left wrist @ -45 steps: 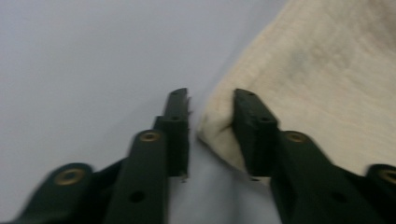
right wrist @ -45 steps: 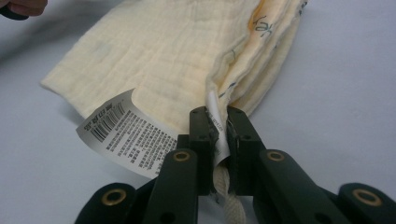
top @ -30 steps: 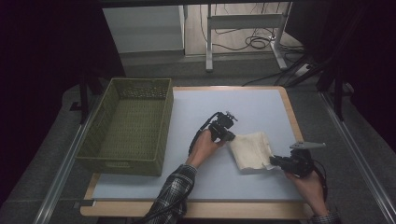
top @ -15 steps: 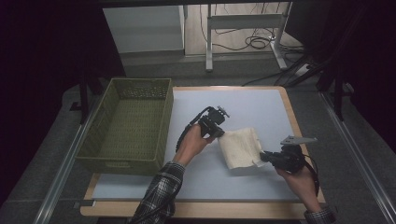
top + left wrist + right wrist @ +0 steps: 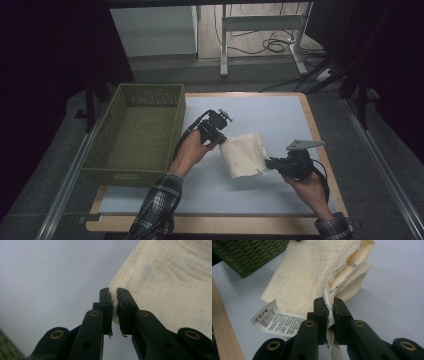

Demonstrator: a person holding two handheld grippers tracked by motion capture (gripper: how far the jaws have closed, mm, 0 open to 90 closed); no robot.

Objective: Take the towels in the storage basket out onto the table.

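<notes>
Both claws pinch opposite edges of the folded cloth [image 5: 243, 155].

The high view looks forward and down over the desk [image 5: 260, 107]; both gripper views sit close behind their fingers, sharing the cream cloth [image 5: 243, 154].

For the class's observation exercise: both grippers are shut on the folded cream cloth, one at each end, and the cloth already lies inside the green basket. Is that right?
Not quite. The left gripper and right gripper are each shut on an end of the folded cream cloth, but the high view shows it held over the pale blue mat, to the right of the green basket, not inside it.
</notes>
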